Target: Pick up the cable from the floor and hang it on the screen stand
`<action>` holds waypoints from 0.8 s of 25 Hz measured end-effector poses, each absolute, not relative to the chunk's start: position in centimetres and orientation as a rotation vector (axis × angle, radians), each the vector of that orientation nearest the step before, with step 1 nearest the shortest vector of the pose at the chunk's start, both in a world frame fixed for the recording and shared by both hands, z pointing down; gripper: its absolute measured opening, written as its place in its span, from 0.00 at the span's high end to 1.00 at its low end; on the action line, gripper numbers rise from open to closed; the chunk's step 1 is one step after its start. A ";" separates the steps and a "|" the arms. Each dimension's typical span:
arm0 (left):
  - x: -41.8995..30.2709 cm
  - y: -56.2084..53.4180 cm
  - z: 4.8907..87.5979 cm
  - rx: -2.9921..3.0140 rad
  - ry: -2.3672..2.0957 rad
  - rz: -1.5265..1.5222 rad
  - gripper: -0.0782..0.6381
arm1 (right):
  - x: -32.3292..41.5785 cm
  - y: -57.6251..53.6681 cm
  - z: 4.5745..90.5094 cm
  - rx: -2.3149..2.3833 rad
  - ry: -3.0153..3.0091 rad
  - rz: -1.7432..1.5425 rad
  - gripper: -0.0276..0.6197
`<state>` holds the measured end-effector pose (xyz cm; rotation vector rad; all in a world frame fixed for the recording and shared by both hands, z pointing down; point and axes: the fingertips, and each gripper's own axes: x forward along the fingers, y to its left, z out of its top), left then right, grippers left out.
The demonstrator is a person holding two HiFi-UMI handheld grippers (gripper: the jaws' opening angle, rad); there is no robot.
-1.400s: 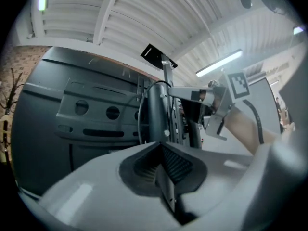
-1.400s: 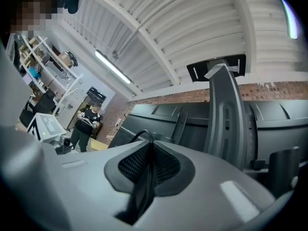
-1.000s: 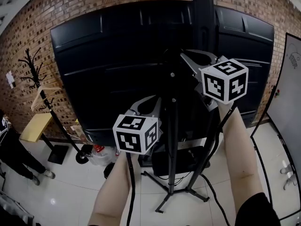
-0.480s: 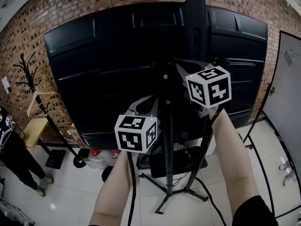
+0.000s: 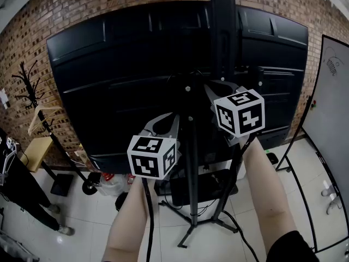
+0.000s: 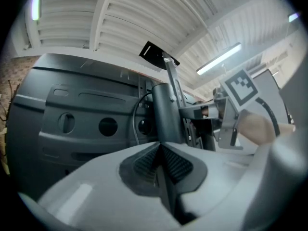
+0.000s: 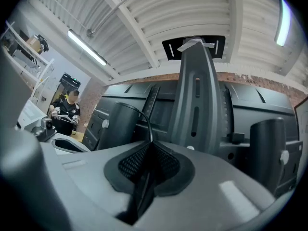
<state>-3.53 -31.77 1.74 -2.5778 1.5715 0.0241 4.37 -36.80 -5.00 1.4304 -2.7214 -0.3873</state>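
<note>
Left gripper (image 6: 159, 145), right gripper (image 7: 150, 143): each tight on the cable (image 5: 148, 217), seemingly, beside screen stand (image 5: 192, 168)

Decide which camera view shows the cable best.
Head view: the cable hangs in a long run below the left gripper. The right gripper view shows only a short curve leaving that gripper's shut jaws; the left gripper view, a thin loop beside the screen stand.

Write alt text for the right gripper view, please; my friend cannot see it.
The right gripper is shut on a thin black cable, which curves up and left from its jaws. Behind rise a grey stand column and the dark back of a screen.
</note>
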 end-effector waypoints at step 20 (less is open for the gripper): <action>-5.3 -28.9 2.4 -2.482 1.599 0.105 0.88 | 5.8 -34.8 -0.5 1.560 -2.758 -0.512 0.87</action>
